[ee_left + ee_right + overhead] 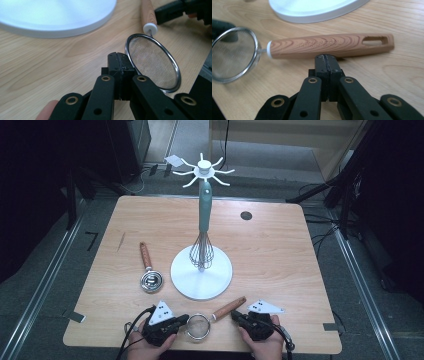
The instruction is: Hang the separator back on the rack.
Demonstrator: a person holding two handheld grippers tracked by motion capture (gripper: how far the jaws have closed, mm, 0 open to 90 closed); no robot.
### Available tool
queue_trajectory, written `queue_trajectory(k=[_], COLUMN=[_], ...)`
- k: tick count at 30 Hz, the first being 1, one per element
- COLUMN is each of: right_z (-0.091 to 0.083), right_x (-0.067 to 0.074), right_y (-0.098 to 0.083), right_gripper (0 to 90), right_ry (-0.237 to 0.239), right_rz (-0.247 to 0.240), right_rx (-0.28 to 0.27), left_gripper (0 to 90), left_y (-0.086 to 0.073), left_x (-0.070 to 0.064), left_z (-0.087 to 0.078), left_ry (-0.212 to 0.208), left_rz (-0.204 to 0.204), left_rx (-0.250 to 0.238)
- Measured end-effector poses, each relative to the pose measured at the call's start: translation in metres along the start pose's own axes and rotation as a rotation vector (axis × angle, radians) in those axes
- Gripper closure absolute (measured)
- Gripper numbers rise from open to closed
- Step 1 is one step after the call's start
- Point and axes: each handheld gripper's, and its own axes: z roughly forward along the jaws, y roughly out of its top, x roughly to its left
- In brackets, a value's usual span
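A small mesh strainer (198,326) with a wooden handle (228,308) lies near the table's front edge. My left gripper (184,320) is shut, its tips right beside the strainer's metal rim (152,62). My right gripper (235,316) is shut too, its tips just short of the wooden handle (332,45), with nothing between the jaws. A white stand (201,271) with hooks on top (203,169) rises at the table's middle, and a teal-handled whisk (203,227) hangs from it. A second utensil with a wooden handle and a metal cup (150,281) lies left of the stand.
The stand's round white base (57,18) lies just beyond both grippers (317,10). A dark hole (246,215) sits in the tabletop at the far right. Black frames and cables surround the wooden table (280,260).
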Motion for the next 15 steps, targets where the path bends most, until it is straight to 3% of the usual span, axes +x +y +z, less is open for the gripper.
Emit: queue_trajectory(k=[6, 11, 15], right_z=[0.0, 0.001, -0.008], right_x=[-0.007, -0.012, -0.014], right_y=[0.003, 0.007, 0.004], right_gripper=[90.0, 90.0, 89.0], right_ry=[-0.023, -0.051, -0.056], right_rz=[0.026, 0.02, 0.041], right_rx=[-0.009, -0.013, -0.042], left_gripper=[90.0, 90.0, 90.0], left_y=[0.007, 0.013, 0.016], left_x=[-0.017, -0.028, -0.033], left_z=[0.015, 0.03, 0.036], left_ry=[-0.034, -0.061, -0.071], left_rz=[0.043, 0.07, 0.091], left_rx=[0.017, 0.045, 0.054])
